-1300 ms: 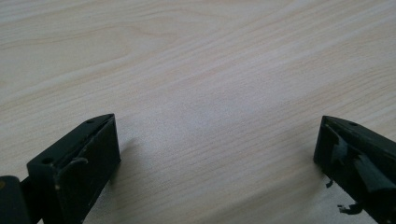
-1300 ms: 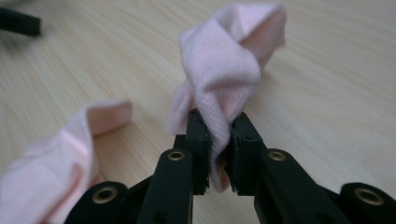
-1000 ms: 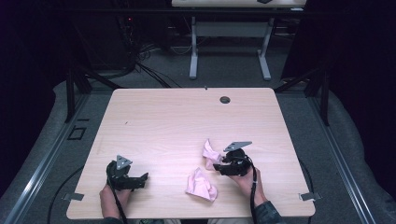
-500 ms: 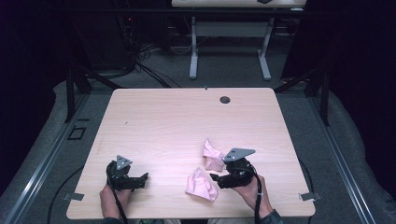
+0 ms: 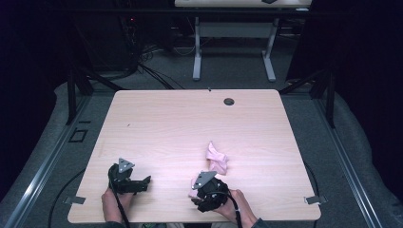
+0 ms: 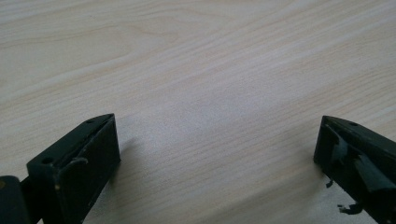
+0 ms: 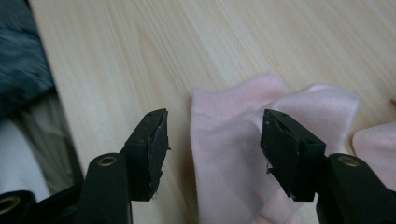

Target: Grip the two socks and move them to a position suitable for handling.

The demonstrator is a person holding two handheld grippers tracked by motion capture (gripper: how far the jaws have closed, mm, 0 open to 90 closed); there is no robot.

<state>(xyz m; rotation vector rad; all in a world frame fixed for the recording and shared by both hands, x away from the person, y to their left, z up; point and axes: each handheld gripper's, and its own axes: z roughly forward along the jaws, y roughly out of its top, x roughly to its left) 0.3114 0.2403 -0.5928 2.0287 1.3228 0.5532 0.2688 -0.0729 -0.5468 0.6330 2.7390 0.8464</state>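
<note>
In the right gripper view the right gripper [image 7: 215, 140], jaws apart and just closing, straddles a pink sock [image 7: 233, 158] at lower centre, pads clear; the left gripper [image 6: 217, 154] stands open over bare table [image 6: 196, 70].

Pale pink socks [image 7: 233, 140] lie on a light wood-grain table [image 5: 190, 123]; gripper [image 7: 215, 144] black.

Each hand carries a black gripper topped by a grey three-cornered plate: the left gripper [image 5: 148, 180] and the right gripper [image 5: 196, 202]. A thin black cable trails from each toward the table's near edge. In the right gripper view, the 2 black jaws are blocky, each with a brass-coloured screw near its base, and the pads are chipped at the edges. In the left gripper view, the left gripper's 2 jaws are equally blocky, with small screw holes.
</note>
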